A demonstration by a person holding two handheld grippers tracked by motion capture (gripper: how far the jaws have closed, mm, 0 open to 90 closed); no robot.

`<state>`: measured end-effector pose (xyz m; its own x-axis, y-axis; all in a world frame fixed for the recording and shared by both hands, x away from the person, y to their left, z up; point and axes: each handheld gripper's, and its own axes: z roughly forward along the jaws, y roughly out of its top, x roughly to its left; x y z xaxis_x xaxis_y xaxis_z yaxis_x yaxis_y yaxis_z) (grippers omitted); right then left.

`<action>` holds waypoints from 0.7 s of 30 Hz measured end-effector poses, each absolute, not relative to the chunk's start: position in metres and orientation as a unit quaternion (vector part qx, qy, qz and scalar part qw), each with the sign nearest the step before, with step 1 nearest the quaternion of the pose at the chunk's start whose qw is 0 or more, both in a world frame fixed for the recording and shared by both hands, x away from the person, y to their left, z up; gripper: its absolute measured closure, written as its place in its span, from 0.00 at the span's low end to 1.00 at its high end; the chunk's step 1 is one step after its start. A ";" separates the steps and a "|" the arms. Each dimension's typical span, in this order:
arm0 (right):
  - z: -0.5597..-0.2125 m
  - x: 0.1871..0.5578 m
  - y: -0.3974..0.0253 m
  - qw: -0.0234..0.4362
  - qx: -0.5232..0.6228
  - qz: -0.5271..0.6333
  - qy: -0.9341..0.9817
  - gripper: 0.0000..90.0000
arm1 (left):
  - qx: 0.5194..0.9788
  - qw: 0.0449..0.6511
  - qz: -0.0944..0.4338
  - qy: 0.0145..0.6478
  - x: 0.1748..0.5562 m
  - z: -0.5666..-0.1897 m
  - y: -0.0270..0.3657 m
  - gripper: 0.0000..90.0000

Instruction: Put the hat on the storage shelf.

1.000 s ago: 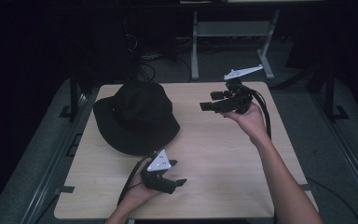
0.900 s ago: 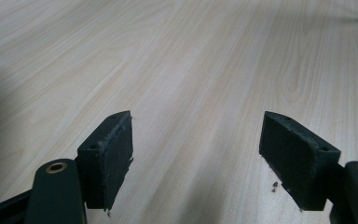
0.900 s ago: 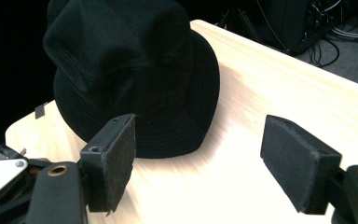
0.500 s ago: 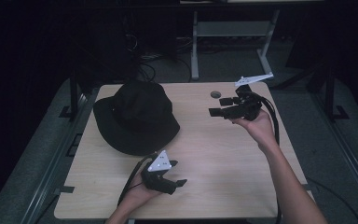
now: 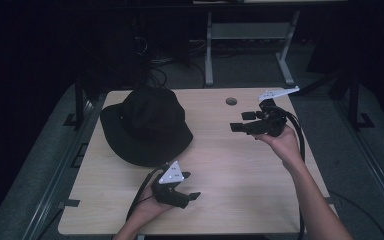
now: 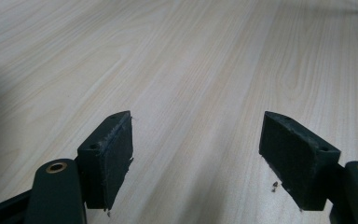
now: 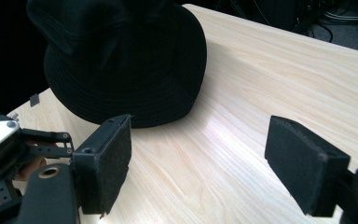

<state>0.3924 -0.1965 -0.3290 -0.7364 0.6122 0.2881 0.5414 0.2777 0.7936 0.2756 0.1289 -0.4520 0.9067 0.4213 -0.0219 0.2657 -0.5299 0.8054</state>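
The right gripper (image 5: pixel 244 121), held up in the person's right hand above the far right part of the table, has its two black jaws spread wide with nothing between them. In the right gripper view those jaws point across the boards toward the black fabric bucket hat (image 7: pixel 121 60), which lies ahead of them and well apart. The left gripper (image 5: pixel 187 187) sits low over the near edge in the left hand, its jaws also wide and empty; the left gripper view looks along them at bare pale wood.

Judging from this, the step in hand is the approach: the right gripper is lined up on the hat but has not reached it, and no grasp has begun. The next move probably calls for carrying the right gripper leftward and down until one jaw slips under the soft brim and the other comes over it, then closing on the fabric. The brim lies flat against the light wooden tabletop (image 5: pixel 230 165), so getting a jaw beneath it may need a shallow, scooping angle.

The hat (image 5: pixel 147 125) rests on the far left part of the table, crown up, opening down. It is roughly round with no clear long axis; its brim spreads slightly wider toward the near side.
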 end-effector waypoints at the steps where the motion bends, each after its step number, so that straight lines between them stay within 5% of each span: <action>1: -0.330 0.392 -0.197 0.035 0.362 0.480 0.798 0.24 | 0.870 0.443 0.087 0.198 0.276 -0.452 0.129 0.28; 21: -0.351 0.373 -0.218 0.021 0.371 0.473 0.799 0.24 | 0.872 0.439 0.088 0.196 0.275 -0.452 0.129 0.28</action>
